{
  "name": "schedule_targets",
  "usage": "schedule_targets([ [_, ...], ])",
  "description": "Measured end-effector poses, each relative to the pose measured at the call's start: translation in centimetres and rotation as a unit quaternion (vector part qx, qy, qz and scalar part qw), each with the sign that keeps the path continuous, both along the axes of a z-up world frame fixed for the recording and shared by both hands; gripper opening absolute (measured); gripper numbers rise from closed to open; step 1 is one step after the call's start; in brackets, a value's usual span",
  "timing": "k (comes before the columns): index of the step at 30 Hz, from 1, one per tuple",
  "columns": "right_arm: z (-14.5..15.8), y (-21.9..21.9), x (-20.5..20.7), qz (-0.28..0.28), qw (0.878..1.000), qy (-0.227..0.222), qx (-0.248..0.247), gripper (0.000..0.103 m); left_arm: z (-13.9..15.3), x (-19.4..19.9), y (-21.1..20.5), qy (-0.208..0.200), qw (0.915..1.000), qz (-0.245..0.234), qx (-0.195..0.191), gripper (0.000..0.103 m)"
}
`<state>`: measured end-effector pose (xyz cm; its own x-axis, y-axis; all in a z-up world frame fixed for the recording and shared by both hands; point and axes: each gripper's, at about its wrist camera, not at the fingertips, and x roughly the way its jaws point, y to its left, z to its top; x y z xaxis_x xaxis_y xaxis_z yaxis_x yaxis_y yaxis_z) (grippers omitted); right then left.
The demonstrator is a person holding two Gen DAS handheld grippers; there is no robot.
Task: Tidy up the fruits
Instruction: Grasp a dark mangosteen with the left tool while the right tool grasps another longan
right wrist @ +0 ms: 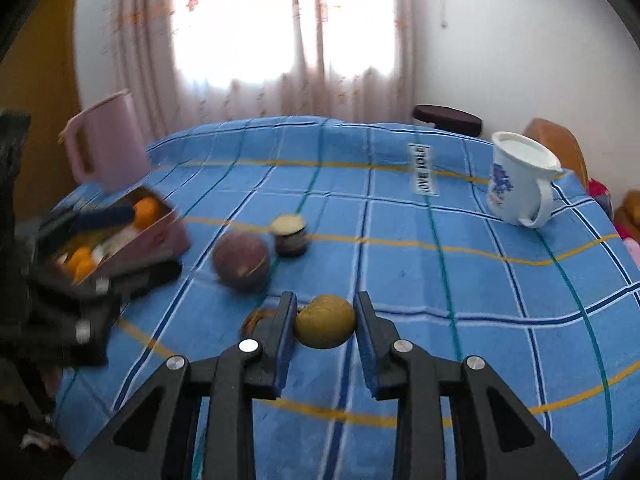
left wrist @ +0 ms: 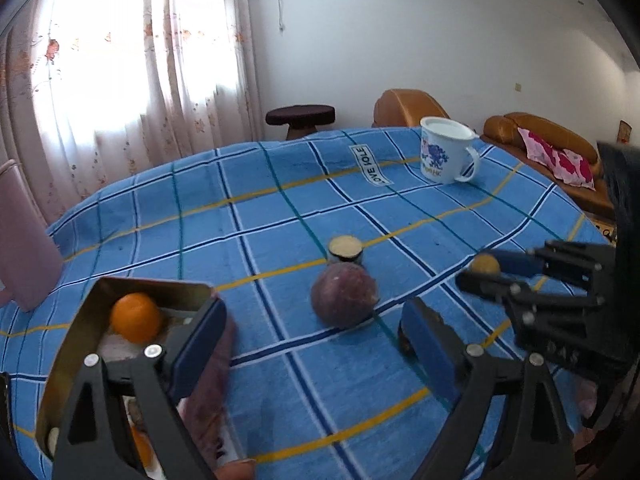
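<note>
While the right claw [right wrist: 325,322] pinches the small yellow-green fruit [right wrist: 326,321], the purple fruit [left wrist: 344,295] lies ahead between the wide, empty left claw's [left wrist: 316,334] jaws, box [left wrist: 80,328] to its left.

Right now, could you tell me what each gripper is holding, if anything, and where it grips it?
The right gripper is shut on the small yellow-brown fruit, one pad on each side of it. The left gripper is open and holds nothing.

Blown-out window [right wrist: 280,20] backlight, fisheye-curved edges, motion blur at left
</note>
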<state>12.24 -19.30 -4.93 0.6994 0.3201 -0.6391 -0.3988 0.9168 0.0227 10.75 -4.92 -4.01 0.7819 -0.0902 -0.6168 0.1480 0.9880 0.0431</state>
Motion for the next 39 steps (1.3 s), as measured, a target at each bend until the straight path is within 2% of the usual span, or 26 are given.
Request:
schedule_targets([
  [4,-0.5,-0.1,1.1,-0.019,1.0,0.004,0.01,0.03,-0.9,1.9,-0.8,0.016,0.9999,0.002,0.001,0.086],
  [6,-0.7,0.3,1.1,-0.021,1.0,0.001,0.004,0.03,-1.5,2.7,-1.0,0.03,0.9995,-0.001,-0.006,0.076],
  [9,-0.5,0.5,1.2,-0.022,1.0,-0.006,0.002,0.031,-2.4,3.8,-1.1,0.047,0.9988,0.001,-0.014,0.068],
  [13,-0.8,0.7,1.3,-0.018,1.0,-0.006,-0.001,0.031,-3.1,4.7,-1.4,0.06,0.9975,-0.01,-0.034,0.066],
  [15,-0.8,0.8,1.2,-0.015,1.0,-0.007,-0.004,0.031,-3.4,4.7,-1.8,0.068,0.9965,-0.027,-0.042,0.055],
  [18,-0.7,1.0,1.1,-0.012,1.0,-0.01,-0.008,0.031,-3.4,4.4,-2.4,0.058,0.9976,-0.026,-0.028,0.054],
  [22,-0.4,0.9,0.6,-0.01,1.0,-0.024,-0.001,0.031,-3.1,4.2,-1.7,0.05,0.9977,-0.018,-0.042,0.054],
  [23,-0.3,0.8,0.5,-0.009,1.0,-0.027,0.002,0.031,-2.9,4.1,-1.6,0.044,0.998,-0.014,-0.044,0.048],
  [26,0.0,0.6,0.2,-0.004,0.999,-0.037,0.015,0.031,-2.6,3.4,-1.5,0.027,0.9987,-0.011,-0.041,0.044],
  [31,0.2,0.6,0.1,-0.001,0.999,-0.04,0.019,0.031,-2.4,3.0,-1.8,0.018,0.999,-0.017,-0.038,0.041],
  [37,0.3,0.5,-0.3,0.0,0.999,-0.048,0.023,0.031,-2.2,2.5,-1.2,0.013,0.9985,-0.018,-0.051,0.038],
  [39,0.3,0.3,-0.4,-0.001,0.998,-0.051,0.028,0.031,-2.1,2.2,-1.2,0.008,0.9985,-0.018,-0.051,0.033],
])
